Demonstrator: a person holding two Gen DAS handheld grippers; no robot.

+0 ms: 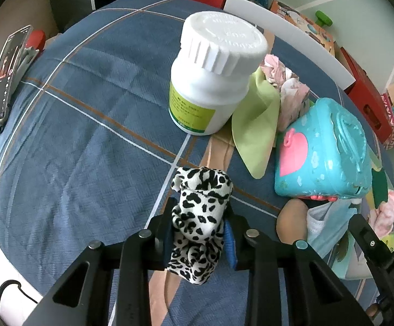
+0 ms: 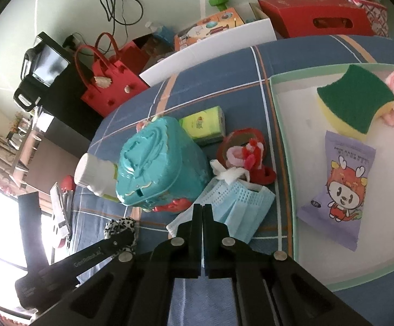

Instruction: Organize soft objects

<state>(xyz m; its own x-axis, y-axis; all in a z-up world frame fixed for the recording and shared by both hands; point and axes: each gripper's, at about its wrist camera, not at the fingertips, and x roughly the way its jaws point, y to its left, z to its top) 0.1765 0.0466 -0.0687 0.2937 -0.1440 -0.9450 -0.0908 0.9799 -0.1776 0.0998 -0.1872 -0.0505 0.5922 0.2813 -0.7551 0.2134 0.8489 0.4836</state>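
Here my left claw (image 1: 201, 233) grips the leopard-print scrunchie (image 1: 199, 217) above the blue quilt (image 1: 75, 135), my right claw (image 2: 202, 217) is closed and empty; I judge the next move is carrying it to the tray (image 2: 283, 135).

Leopard-print scrunchie (image 1: 199, 217) in left claw (image 1: 200, 224)

One sponge (image 2: 355, 100), one face mask (image 2: 240, 203), one bottle (image 1: 213, 73), two grippers.
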